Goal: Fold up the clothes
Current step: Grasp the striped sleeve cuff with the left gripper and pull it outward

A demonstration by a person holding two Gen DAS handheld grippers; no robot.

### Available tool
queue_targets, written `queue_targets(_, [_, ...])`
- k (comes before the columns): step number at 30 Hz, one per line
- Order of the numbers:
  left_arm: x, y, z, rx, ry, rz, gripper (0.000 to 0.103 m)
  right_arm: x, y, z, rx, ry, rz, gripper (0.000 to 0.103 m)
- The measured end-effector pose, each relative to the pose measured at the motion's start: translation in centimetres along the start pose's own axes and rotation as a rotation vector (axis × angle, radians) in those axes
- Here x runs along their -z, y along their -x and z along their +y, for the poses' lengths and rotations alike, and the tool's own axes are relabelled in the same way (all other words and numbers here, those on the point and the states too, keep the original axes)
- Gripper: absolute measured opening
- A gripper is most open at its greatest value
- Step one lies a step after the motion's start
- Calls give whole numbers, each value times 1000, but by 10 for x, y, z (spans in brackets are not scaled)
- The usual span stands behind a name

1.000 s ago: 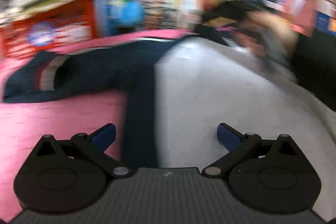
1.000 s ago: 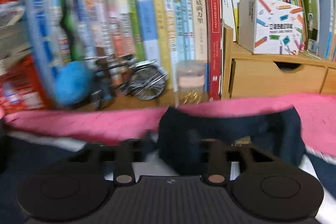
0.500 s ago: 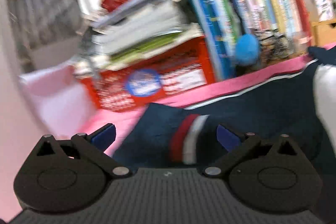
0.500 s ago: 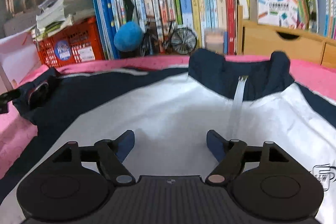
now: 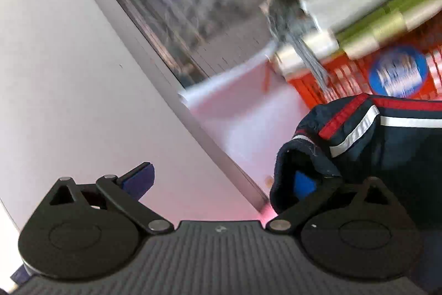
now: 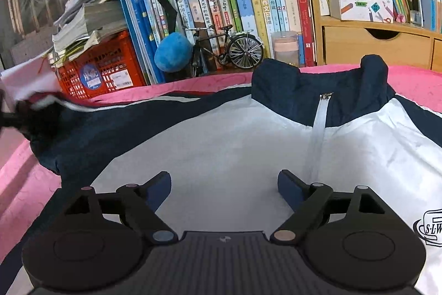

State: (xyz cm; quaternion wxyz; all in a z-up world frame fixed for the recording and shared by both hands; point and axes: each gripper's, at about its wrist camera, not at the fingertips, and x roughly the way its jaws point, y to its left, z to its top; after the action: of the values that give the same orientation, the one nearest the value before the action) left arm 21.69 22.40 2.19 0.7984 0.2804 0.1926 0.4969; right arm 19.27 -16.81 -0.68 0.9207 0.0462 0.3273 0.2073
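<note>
A navy and white zip jacket lies front up on the pink bedcover, collar toward the bookshelf. Its navy sleeve with red and white stripes fills the right of the left wrist view. My left gripper is open; its right finger pad sits inside the sleeve's cuff opening, the left finger is free against a white wall. My right gripper is open and empty, low over the white chest panel, just left of the zip. The sleeve end and left gripper show blurred at far left in the right wrist view.
Behind the bed stand a red crate under stacked papers, a row of books, a blue plush ball, a model bicycle and a wooden drawer unit. A white wall and window frame are close on the left.
My left gripper swung left from the jacket's body to the sleeve end, and its right finger went into the cuff. My right gripper let go of the collar, opened and drew back over the chest.
</note>
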Motion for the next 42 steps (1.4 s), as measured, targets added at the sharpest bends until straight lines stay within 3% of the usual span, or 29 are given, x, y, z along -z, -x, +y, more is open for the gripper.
queue_targets(2, [4, 9, 10, -21, -46, -75, 103, 0, -1, 1, 1, 9, 3, 88])
queue_targets(6, [4, -8, 1, 39, -88, 0, 103, 0, -1, 2, -1, 15, 4, 89])
queue_targets(10, [-6, -34, -8, 247, -27, 70, 103, 0, -2, 0, -15, 5, 3, 90])
queue_targets(12, [-15, -37, 6, 368, 75, 78, 103, 0, -2, -1, -23, 2, 3, 92])
queue_targets(15, [-29, -30, 30, 452, 183, 28, 103, 0, -2, -2, -48, -2, 6, 99])
queue_targets(18, [-49, -31, 36, 379, 171, -26, 103, 0, -2, -3, -60, -7, 5, 99])
queue_targets(21, [-63, -41, 26, 165, 101, 33, 103, 0, -2, -3, -62, -8, 5, 99])
queue_targets(24, [-64, -50, 31, 171, 139, 65, 103, 1, -2, -4, -66, -12, 3, 100])
queue_targets(25, [-62, -44, 36, 174, 166, 47, 102, 1, -2, -4, -68, -15, 3, 100])
queue_targets(27, [-53, -16, 47, 203, 219, -78, 102, 0, -2, -5, -72, -20, 1, 100])
queue_targets(29, [-39, 18, 48, 394, 178, -223, 103, 0, -2, -6, -75, -23, 0, 100])
queue_targets(30, [-35, 27, 40, 461, 121, -239, 103, 0, -2, -6, -75, -22, 0, 100])
queue_targets(32, [-24, 38, 13, 523, -6, -229, 103, 0, -2, -6, -75, -20, 1, 100])
queue_targets(34, [-12, 37, -11, 568, -67, -190, 103, 0, -1, -6, -75, -19, 1, 100])
queue_targets(37, [1, 18, -39, 591, -99, -40, 103, 0, -1, -6, -78, -21, 1, 101])
queue_targets(40, [12, -7, -61, 498, -160, 100, 103, 0, -2, -6, -79, -18, 2, 101])
queue_targets(42, [17, -23, -66, 395, -152, 145, 103, 0, -2, -5, -80, -16, 3, 102])
